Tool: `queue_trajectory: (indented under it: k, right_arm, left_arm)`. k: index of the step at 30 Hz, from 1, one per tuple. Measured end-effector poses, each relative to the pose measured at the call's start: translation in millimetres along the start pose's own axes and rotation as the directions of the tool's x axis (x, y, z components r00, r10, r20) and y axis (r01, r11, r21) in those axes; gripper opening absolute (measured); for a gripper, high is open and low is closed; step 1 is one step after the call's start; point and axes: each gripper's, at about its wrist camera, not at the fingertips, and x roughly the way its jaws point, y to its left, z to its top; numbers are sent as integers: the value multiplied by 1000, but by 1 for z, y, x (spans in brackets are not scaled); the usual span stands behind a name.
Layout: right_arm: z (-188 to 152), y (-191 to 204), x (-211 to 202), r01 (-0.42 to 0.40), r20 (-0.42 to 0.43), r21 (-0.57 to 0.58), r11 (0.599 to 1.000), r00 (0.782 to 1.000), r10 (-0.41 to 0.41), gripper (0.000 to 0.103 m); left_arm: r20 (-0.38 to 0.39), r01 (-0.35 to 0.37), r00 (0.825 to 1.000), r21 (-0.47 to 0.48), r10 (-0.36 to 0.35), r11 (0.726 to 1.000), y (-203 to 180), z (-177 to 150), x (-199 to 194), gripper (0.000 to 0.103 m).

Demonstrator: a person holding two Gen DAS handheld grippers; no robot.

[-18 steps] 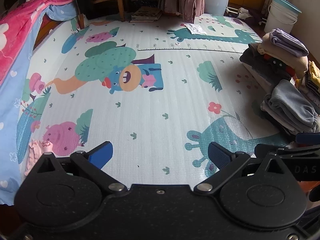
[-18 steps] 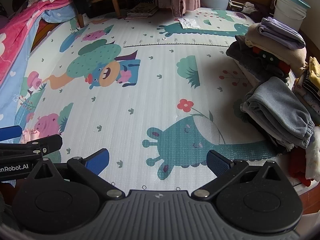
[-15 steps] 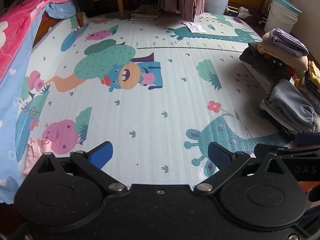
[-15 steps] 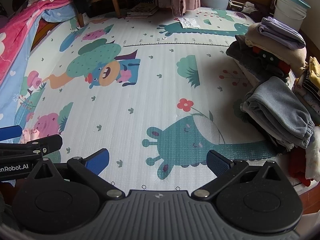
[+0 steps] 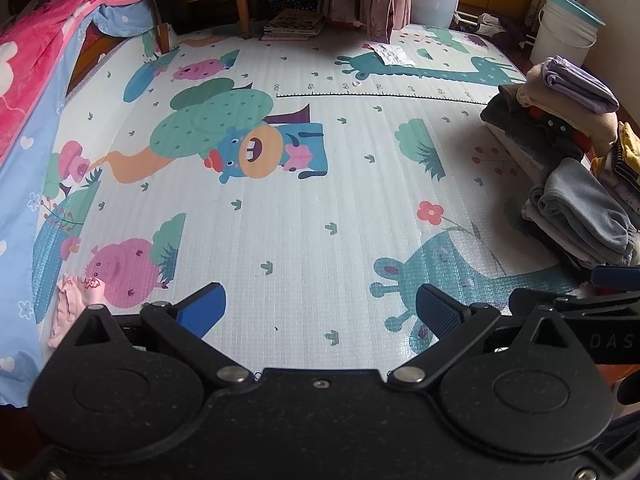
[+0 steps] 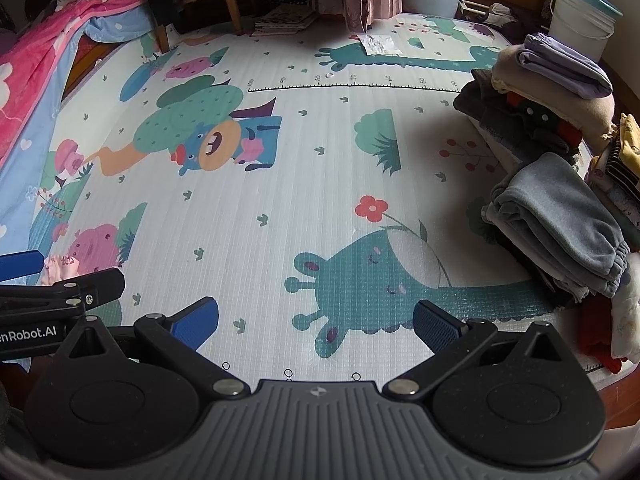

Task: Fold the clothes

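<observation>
Play mat (image 5: 304,216) between bed and clothes.
Bed (image 5: 36,80) lies left; folded clothes piles (image 5: 576,208) sit right; buckets (image 5: 564,28) stand behind.

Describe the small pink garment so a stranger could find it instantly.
Start from the cartoon play mat on the floor and go to its near left edge, beside the blue bedsheet. There the small pink garment lies crumpled next to the printed pink pig, alone, far from the folded stacks on the right.
</observation>
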Motion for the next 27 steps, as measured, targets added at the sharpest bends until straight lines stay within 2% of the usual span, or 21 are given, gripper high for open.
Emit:
queue_trajectory:
  k: [27]
  right_arm:
    - [-2, -4, 0, -11, -4, 9, 1000, 1000, 11, 103]
  left_arm:
    - [-6, -8, 1000, 2, 8, 1000, -6, -1, 2, 102]
